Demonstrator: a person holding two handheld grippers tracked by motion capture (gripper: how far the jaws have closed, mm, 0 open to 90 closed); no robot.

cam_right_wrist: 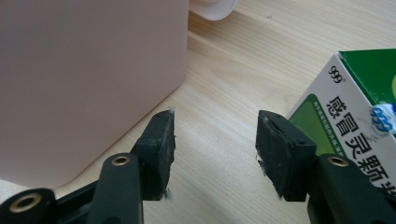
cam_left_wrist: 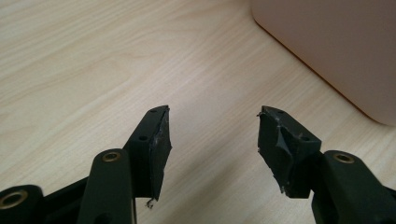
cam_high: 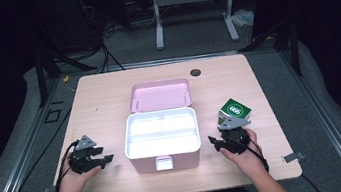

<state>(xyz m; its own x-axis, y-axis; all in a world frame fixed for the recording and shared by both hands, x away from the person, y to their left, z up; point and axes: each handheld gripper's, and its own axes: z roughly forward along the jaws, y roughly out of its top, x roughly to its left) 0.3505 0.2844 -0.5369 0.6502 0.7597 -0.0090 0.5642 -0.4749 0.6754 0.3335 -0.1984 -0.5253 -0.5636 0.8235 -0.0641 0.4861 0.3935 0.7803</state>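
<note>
A pink storage box (cam_high: 165, 161) stands open in the middle of the table, its lid (cam_high: 160, 95) tipped back and its white inside bare. A green and white medicine carton (cam_high: 234, 111) stands to its right. My right gripper (cam_high: 214, 142) rests open on the table between the box and the carton; in the right gripper view the carton (cam_right_wrist: 355, 107) lies just beyond the right fingertip, with nothing between the jaws. My left gripper (cam_high: 107, 159) lies open left of the box, jaws toward the box's wall (cam_left_wrist: 327, 46), gripping nothing.
The light wooden table (cam_high: 97, 93) has bare room on both sides of the box and behind it. A small dark round cap (cam_high: 195, 72) sits near the far edge. Beyond the table stand a white frame (cam_high: 191, 2) and dark cables on the floor.
</note>
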